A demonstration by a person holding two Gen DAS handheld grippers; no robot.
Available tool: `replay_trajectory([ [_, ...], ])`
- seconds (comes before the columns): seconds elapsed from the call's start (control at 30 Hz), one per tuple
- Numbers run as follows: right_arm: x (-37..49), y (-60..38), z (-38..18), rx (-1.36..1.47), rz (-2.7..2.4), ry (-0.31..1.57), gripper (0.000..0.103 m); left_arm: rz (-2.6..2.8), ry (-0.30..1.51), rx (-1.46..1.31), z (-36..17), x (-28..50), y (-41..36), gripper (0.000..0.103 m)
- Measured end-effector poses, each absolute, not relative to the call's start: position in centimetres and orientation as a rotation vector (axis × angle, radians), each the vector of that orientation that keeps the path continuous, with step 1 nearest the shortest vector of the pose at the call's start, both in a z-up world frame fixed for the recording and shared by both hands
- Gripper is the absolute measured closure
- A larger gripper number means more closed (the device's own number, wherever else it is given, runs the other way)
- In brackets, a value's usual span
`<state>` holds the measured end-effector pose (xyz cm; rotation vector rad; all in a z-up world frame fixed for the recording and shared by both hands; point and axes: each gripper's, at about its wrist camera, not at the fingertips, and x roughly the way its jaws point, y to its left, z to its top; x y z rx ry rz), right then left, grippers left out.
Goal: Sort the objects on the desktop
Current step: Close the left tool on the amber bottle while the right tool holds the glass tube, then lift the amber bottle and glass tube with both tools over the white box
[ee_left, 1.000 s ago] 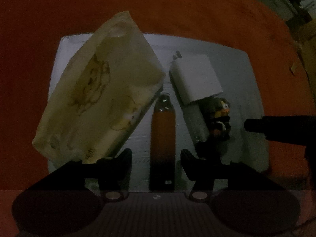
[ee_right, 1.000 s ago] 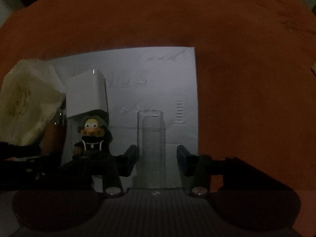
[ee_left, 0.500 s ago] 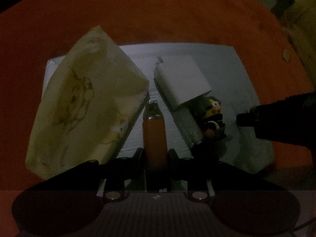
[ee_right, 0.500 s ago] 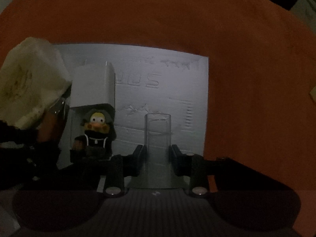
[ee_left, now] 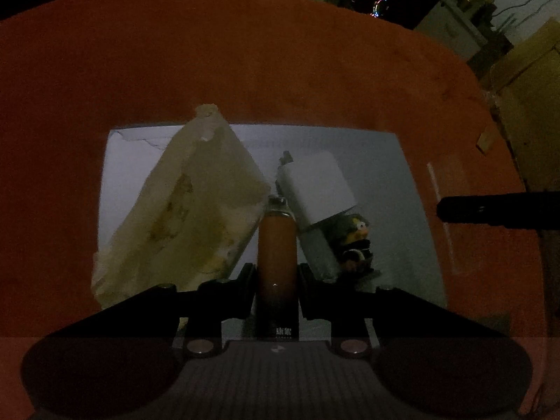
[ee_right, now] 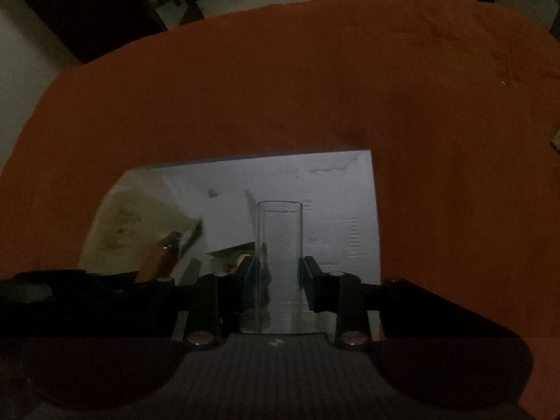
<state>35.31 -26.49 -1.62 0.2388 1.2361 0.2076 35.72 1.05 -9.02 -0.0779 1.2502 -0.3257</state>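
Left gripper (ee_left: 276,280) is clamping the orange bottle (ee_left: 276,245), right gripper (ee_right: 279,281) the clear tube (ee_right: 279,245), both lying lengthwise at frame centre.

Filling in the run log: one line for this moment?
left gripper: shut on orange bottle | right gripper: shut on clear tube | both over white tray

Table cover: orange-red cloth (ee_left: 280,70) spread across the whole surface.
Beyond table, right: cardboard box (ee_left: 532,105); pale cabinet (ee_left: 455,31) behind it.
Background: ring of coloured lights (ee_left: 380,6).
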Motion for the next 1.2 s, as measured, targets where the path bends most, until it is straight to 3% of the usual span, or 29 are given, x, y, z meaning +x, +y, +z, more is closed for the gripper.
replay_trajectory([
  [0.17,34.8,-26.8,-1.3,0.27,0.239,1.248,0.071,-0.32,1.274,-0.138,-8.7,35.0,2.7,0.082],
  [0.63,29.7,-27.2,2.4,0.261,0.314,1.168,0.071,-0.449,1.114,-0.136,-1.1,30.2,3.2,0.082],
  [1.2,21.2,-24.9,3.6,0.158,0.416,1.136,0.071,-0.595,1.102,-0.106,0.4,22.3,3.1,0.082],
])
